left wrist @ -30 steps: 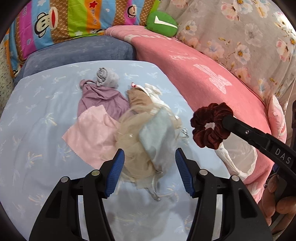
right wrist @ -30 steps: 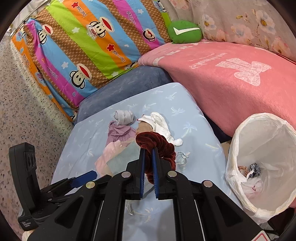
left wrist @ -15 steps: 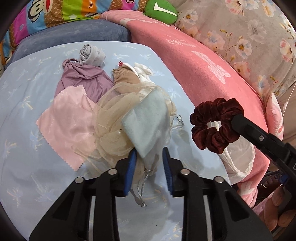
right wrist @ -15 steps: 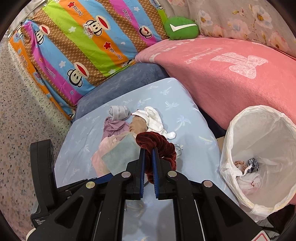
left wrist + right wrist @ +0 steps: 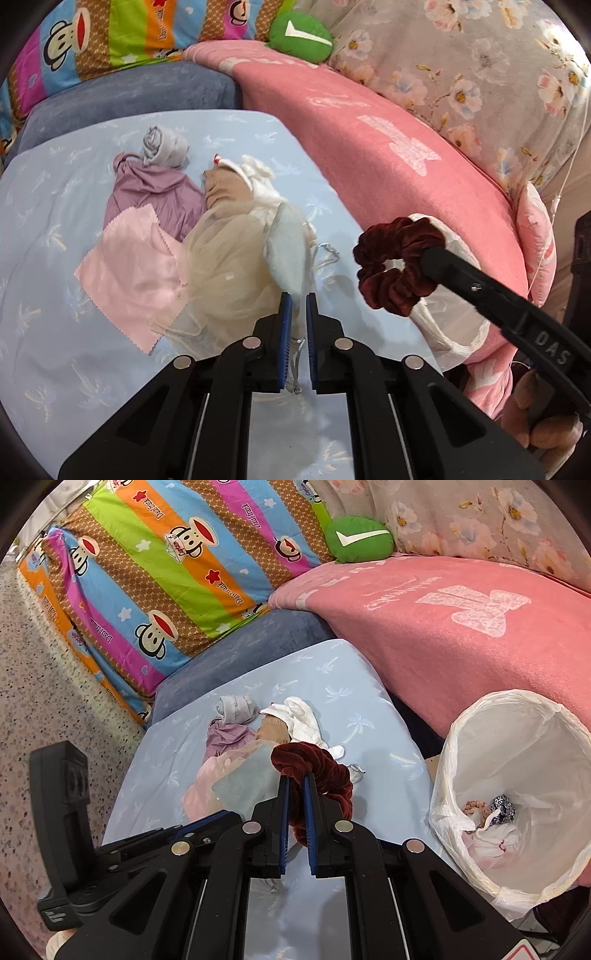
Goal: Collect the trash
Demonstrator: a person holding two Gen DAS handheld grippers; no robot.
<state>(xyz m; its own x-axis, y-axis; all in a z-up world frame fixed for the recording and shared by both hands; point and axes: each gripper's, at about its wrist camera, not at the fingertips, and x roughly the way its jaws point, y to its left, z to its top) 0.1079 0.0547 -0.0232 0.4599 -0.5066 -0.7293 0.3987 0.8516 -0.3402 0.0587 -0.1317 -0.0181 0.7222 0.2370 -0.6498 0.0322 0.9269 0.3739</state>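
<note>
My left gripper (image 5: 297,306) is shut on a pale blue-grey cloth (image 5: 290,254) and lifts it off a pile on the light blue sheet (image 5: 48,280). The pile holds beige mesh fabric (image 5: 229,280), a pink cloth (image 5: 133,273), a mauve bag (image 5: 155,199) and a grey sock roll (image 5: 162,147). My right gripper (image 5: 295,790) is shut on a dark red velvet scrunchie (image 5: 317,764), held above the sheet; it also shows in the left wrist view (image 5: 395,266). A white-lined trash bin (image 5: 517,746) stands to the right with several scraps inside.
A pink blanket (image 5: 461,627) covers the bed on the right. A striped monkey-print quilt (image 5: 166,572) and a green cushion (image 5: 358,539) lie at the back. A blue-grey cushion (image 5: 129,92) borders the sheet. Speckled floor (image 5: 37,686) is at the left.
My left gripper closed on the pale blue-grey cloth and raised it from the pile. The right gripper holds the scrunchie as before, shifted slightly towards the bin.
</note>
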